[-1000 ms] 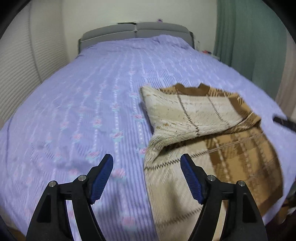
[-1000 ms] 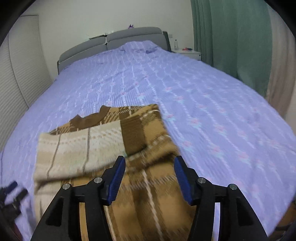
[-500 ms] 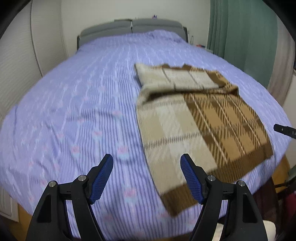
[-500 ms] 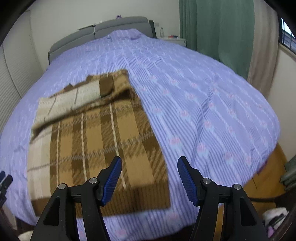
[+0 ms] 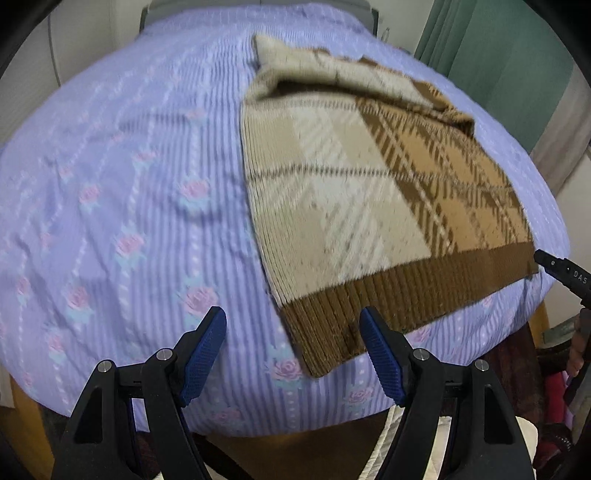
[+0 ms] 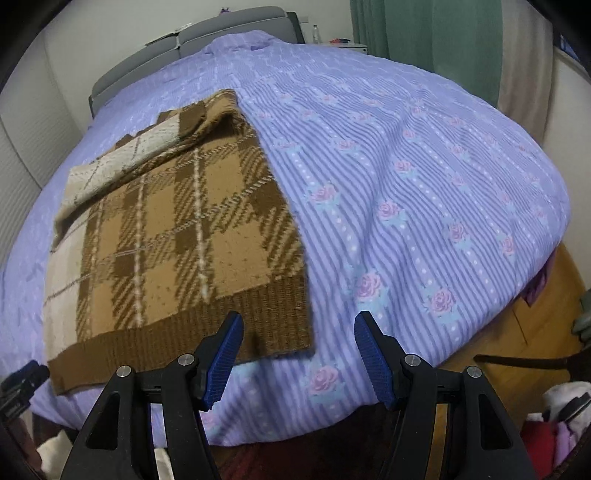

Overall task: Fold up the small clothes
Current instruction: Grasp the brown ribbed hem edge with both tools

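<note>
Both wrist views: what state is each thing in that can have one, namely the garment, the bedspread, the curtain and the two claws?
Plaid sweater: flat on the bed, far part folded over, brown ribbed hem nearest, unheld.
Bedspread: spread over the bed, lightly wrinkled.
Green curtain: hanging drawn.
Left claw: open, empty, above the hem's left corner.
Right claw: open, empty, above the hem's right corner.
</note>
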